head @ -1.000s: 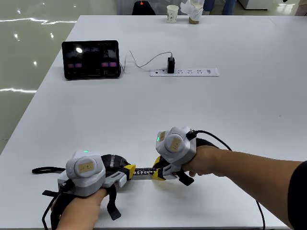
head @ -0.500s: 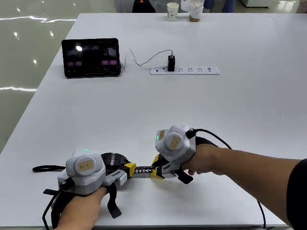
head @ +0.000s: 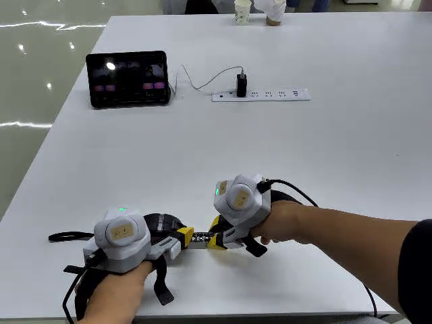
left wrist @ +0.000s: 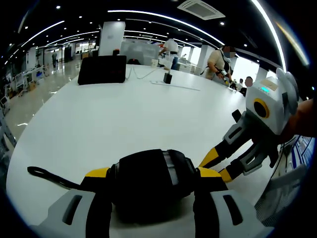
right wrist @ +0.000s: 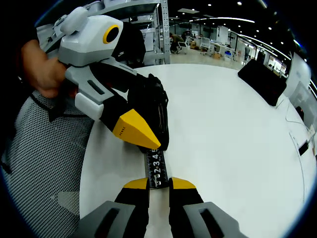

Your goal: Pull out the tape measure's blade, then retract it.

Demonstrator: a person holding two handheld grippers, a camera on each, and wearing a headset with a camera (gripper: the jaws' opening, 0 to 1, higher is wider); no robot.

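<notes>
1. Right claw view: the numbers on the short pulled-out blade (right wrist: 156, 166) can be read. In the head view it is just a thin strip.
2. Left claw (left wrist: 153, 172) is clamped on the black tape measure (left wrist: 148, 186), near the front edge of the white surface (head: 270, 135).
3. Right claw (right wrist: 158, 184) is nearly closed, pinching the blade end. Its tips are just beside the left claw's.

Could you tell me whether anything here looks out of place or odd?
Nothing stands out: the left gripper clamps the tape measure, the right gripper pinches its blade, and the tablet and power strip sit tidily.
</notes>
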